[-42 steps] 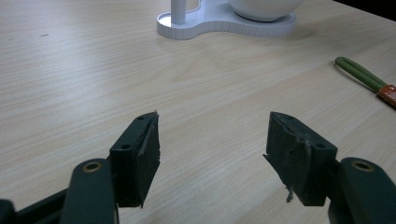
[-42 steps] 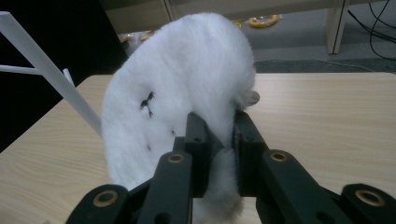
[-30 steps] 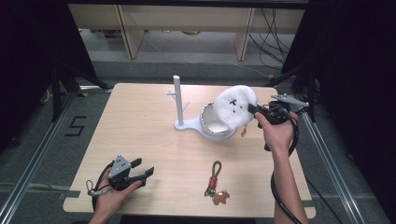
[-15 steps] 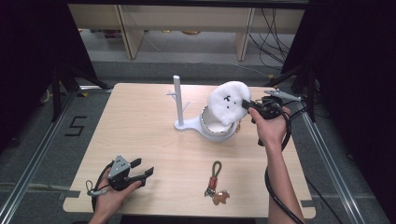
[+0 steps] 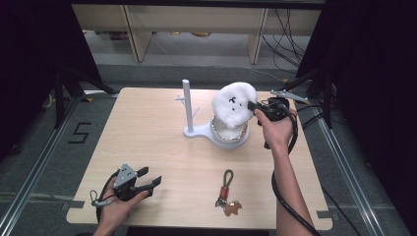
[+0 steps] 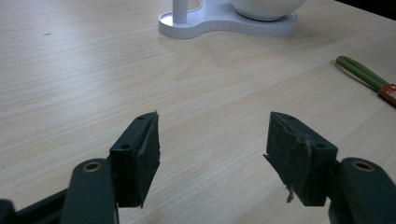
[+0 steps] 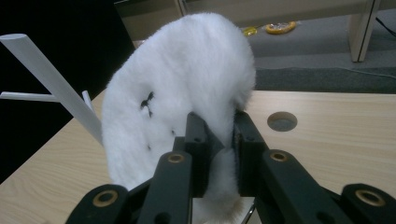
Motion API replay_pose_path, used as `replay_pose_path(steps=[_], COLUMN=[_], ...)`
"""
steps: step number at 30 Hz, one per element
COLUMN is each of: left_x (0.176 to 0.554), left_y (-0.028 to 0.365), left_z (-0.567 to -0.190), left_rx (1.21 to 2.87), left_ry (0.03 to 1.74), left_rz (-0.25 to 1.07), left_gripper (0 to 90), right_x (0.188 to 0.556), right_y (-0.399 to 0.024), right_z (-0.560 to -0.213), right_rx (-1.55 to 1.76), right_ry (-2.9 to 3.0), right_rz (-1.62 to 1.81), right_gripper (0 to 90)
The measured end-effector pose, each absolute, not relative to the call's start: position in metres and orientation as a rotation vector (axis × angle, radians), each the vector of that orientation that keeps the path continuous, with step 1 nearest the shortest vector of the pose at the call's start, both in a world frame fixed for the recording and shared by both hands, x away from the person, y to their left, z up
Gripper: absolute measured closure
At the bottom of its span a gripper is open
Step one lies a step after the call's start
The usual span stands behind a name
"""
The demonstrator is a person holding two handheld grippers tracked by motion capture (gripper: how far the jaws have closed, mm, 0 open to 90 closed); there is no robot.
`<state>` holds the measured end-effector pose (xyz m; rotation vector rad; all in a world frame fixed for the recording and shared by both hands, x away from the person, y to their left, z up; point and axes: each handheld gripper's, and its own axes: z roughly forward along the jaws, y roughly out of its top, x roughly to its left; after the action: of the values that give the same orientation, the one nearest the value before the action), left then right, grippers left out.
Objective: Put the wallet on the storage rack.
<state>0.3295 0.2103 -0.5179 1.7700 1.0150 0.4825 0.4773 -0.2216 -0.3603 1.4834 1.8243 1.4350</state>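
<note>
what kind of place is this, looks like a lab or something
Probably a lab recording bay: a bare wooden table on a metal frame, a taped floor number 5, and loose cables by plain shelving.

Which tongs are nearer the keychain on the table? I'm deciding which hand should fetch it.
Left. The left tongs, open, rest near the table's front edge, level with the keychain. The right tongs are farther back, shut on the white plush toy above the stand.
</note>
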Motion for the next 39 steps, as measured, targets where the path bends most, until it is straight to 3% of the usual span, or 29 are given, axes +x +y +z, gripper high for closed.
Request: replay_pose_path(steps=[39], left_x=[0.329], left_y=[0.209], left_z=[-0.519], left_rx=[1.775], left_ry=[1.019], left_rz=[0.481], left_gripper=[34.2], right_x=[0.499], right_y=[-0.217], right_z=[-0.405], right_rx=[1.456], right_ry=[1.894], right_rz=[1.296], right_gripper=[78.8])
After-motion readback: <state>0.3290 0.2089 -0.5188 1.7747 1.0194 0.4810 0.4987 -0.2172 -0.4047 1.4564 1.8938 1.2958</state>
